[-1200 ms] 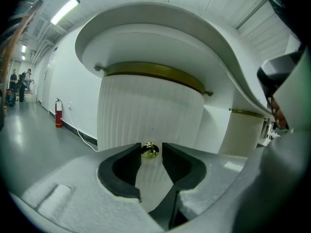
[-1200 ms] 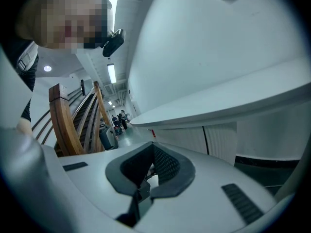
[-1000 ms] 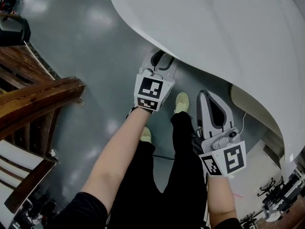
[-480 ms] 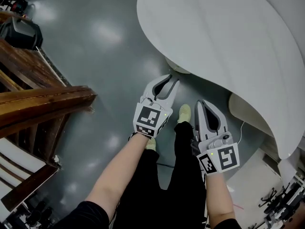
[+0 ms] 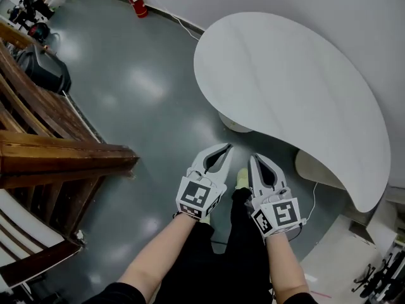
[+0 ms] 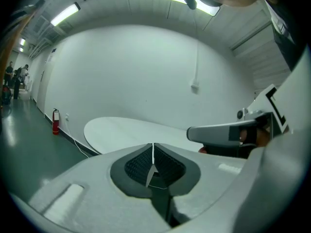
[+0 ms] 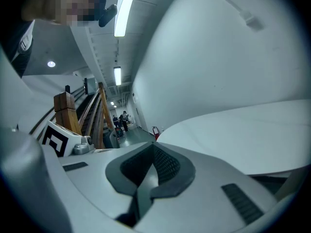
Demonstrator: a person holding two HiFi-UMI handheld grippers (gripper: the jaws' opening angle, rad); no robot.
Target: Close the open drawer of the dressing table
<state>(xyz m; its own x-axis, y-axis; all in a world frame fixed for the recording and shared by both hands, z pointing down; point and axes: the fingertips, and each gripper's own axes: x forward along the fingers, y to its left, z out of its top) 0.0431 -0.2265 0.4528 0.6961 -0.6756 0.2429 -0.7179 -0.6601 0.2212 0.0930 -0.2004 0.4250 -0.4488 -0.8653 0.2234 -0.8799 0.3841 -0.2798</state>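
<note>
Seen from above: a white curved dressing table (image 5: 285, 81) lies just ahead of both claws, its long axis running away to the right. No open drawer shows. The left claw (image 5: 226, 149) is closing on nothing. The right claw (image 5: 253, 158), beside it, is pressed together and empty.

Counting two grippers, left gripper (image 5: 228, 147) and right gripper (image 5: 252, 158), zero things between the left's closing jaws. Also one white dressing table (image 5: 285, 75), one red fire extinguisher (image 5: 136, 0), one black bag (image 5: 44, 71), one wooden railing (image 5: 63, 159). Only one yellow-green shoe (image 5: 242, 177) showing, plus two forearms, left forearm (image 5: 158, 252) and right forearm (image 5: 283, 263).
</note>
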